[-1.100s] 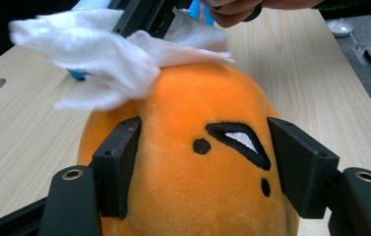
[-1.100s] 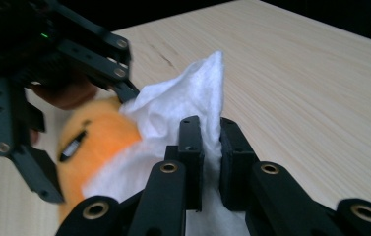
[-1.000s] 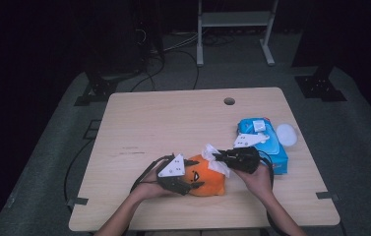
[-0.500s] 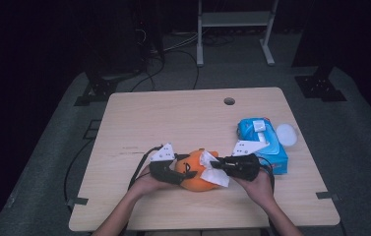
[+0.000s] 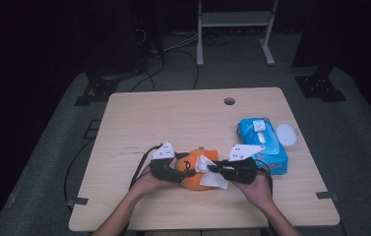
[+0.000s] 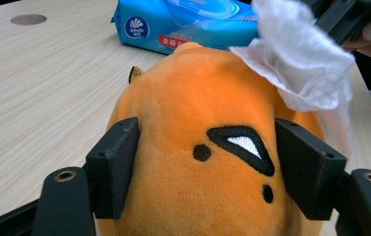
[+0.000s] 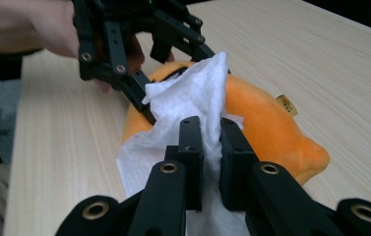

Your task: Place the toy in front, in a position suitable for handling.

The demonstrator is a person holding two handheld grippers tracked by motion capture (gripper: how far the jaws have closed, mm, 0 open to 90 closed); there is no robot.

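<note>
An orange plush toy (image 5: pixel 191 172) with a black stitched eye lies near the table's front edge. My left gripper (image 5: pixel 183 169) comes at it from the left, and its pads (image 6: pixel 116 162) press on both sides of the toy (image 6: pixel 193 113); the jaws have just been opening with the toy still between them. From the right, my right gripper (image 5: pixel 215 171) is shut on a white wipe (image 5: pixel 212 179). In the right gripper view its jaws (image 7: pixel 211 147) pinch the wipe (image 7: pixel 188 98), which drapes against the toy (image 7: pixel 271 123).
A blue pack of wipes (image 5: pixel 264 145) lies right of the toy, with a white round lid (image 5: pixel 286 133) beside it. The wooden table (image 5: pixel 173 118) has a cable hole (image 5: pixel 229 101) near its far edge. Cables and stand legs lie on the floor beyond.
The right gripper has carried the wipe from the toy's far right side down onto its near right side. The left gripper and toy have shifted slightly left.
</note>
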